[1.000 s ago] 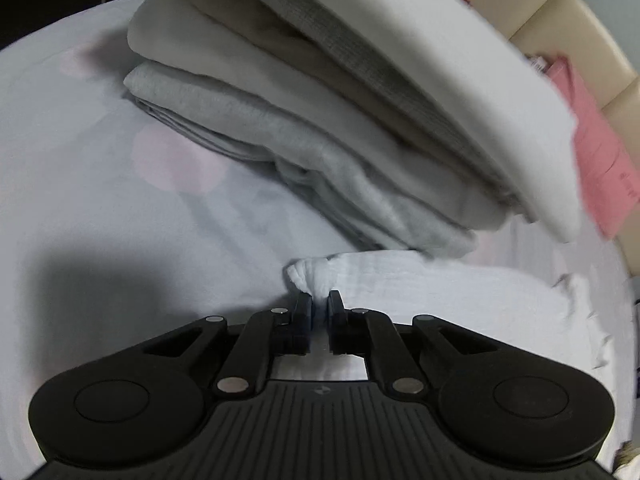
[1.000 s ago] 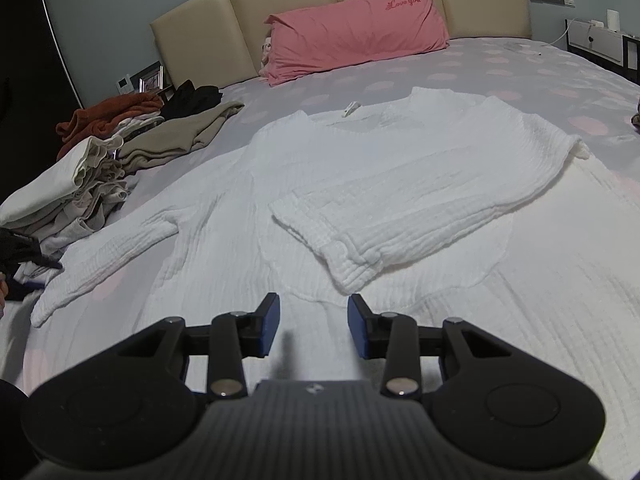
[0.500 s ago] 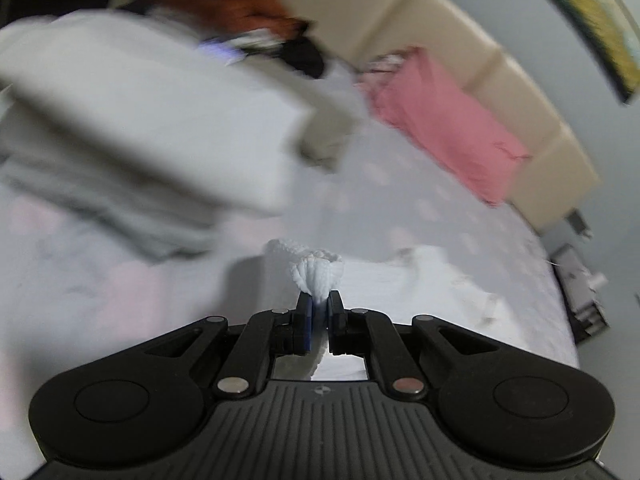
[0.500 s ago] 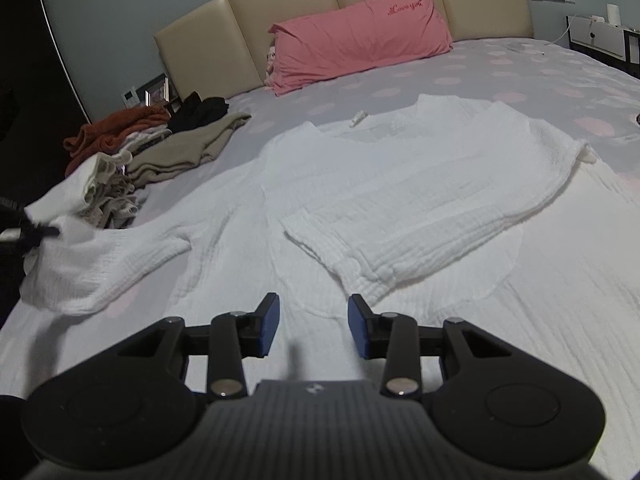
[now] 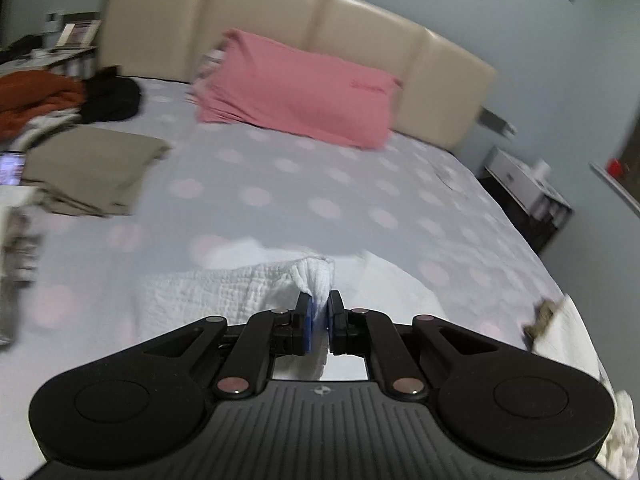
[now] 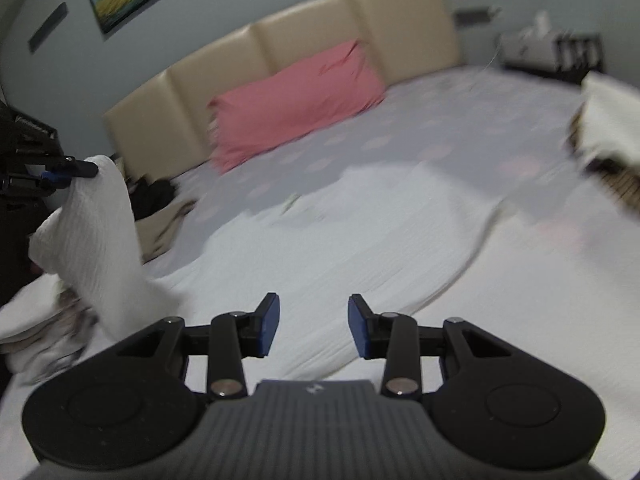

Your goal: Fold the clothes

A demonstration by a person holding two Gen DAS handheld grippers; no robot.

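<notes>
A white crinkled shirt (image 6: 360, 240) lies spread on the bed. My left gripper (image 5: 319, 312) is shut on the end of its sleeve (image 5: 316, 276) and holds it lifted. In the right wrist view that sleeve (image 6: 96, 232) hangs from the left gripper (image 6: 68, 170) at the far left. My right gripper (image 6: 313, 322) is open and empty, low over the shirt's body.
A pink pillow (image 5: 296, 88) leans on the beige headboard (image 5: 280, 28). Folded khaki clothes (image 5: 88, 168) and an orange and black heap (image 5: 60, 96) lie at the left. A stack of folded clothes (image 6: 36, 328) sits at the bed's left edge. A nightstand (image 5: 528, 192) stands right.
My left gripper has lifted the sleeve end off the bed and swung it up and toward the shirt's body. My right gripper stayed open and moved closer over the shirt.
</notes>
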